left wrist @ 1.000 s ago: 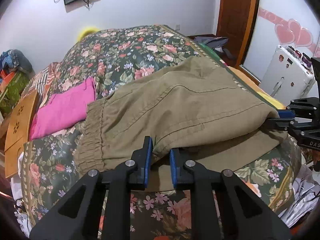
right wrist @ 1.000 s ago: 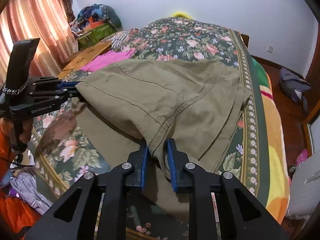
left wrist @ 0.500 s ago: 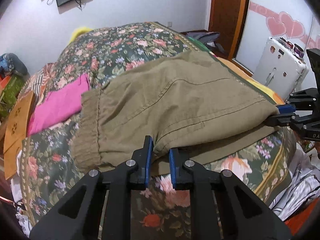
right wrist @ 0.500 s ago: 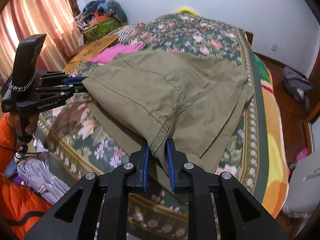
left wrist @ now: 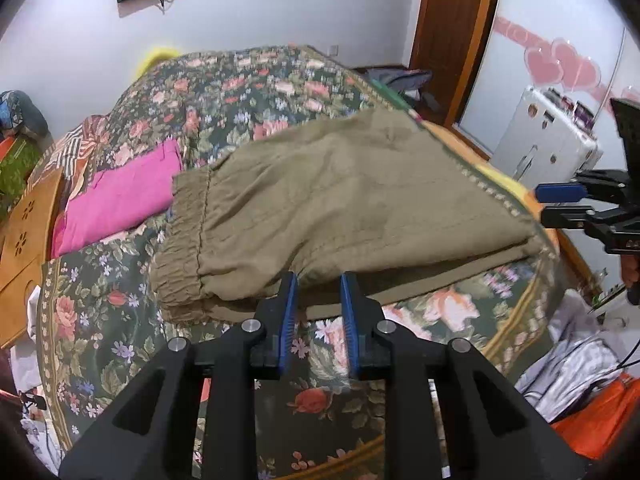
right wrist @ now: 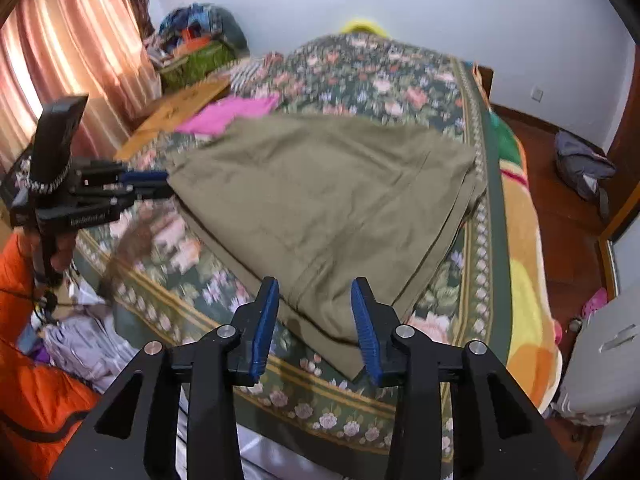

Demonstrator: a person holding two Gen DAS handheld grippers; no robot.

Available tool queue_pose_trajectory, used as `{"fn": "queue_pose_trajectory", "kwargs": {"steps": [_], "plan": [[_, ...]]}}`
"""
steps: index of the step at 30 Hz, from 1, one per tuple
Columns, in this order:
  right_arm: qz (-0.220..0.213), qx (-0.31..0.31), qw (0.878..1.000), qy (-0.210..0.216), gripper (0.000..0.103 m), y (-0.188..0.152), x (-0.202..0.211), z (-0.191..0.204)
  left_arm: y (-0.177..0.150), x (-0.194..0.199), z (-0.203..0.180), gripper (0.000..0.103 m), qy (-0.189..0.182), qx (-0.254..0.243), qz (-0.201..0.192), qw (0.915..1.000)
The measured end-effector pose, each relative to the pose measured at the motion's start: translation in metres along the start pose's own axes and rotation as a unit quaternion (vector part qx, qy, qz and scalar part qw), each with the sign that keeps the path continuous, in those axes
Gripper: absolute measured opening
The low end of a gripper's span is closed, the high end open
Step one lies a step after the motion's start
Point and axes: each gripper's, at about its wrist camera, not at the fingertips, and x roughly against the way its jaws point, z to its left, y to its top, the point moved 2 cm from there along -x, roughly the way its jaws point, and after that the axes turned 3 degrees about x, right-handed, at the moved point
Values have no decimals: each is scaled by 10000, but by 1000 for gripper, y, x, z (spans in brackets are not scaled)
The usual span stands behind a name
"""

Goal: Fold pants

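Olive pants [left wrist: 352,200] lie folded on the floral bed [left wrist: 248,80]. The left gripper [left wrist: 318,300] and right gripper [right wrist: 316,312] have just been opening; both jaws stand apart, fabric released.

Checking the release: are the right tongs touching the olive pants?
Apart. The right wrist view shows the right tongs, just opened, with a clear gap on both sides above the pants lying flat.

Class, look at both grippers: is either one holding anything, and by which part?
Nothing is held. Both the left gripper and right gripper have just been opening, and the pants lie loose on the bed.
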Motion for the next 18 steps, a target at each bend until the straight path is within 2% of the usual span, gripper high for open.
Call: {"fn": "queue_pose_trajectory", "kwargs": {"steps": [3,6,9,11,14,18], "plan": [[-168,-126,9998,29,35,8,-1,-1,10,17,1,21,-152,80,-255,9995],[-182,-320,9993,8,35,13,-16,-3,20,21,2,21,-101,141,-425,9989],[-82,-560,9984,-45,35,9,-34,-7,24,3,8,21,-61,333,-267,9991],[53,-675,9977,-29,35,2,-44,-9,20,-20,15,21,86,512,10,9986],[217,-856,9961,69,35,-15,-52,-11,8,-49,31,21,99,874,382,9954],[156,-1038,9944,100,39,-24,-46,-16,-6,-52,43,21,51,1095,329,9934]]}}
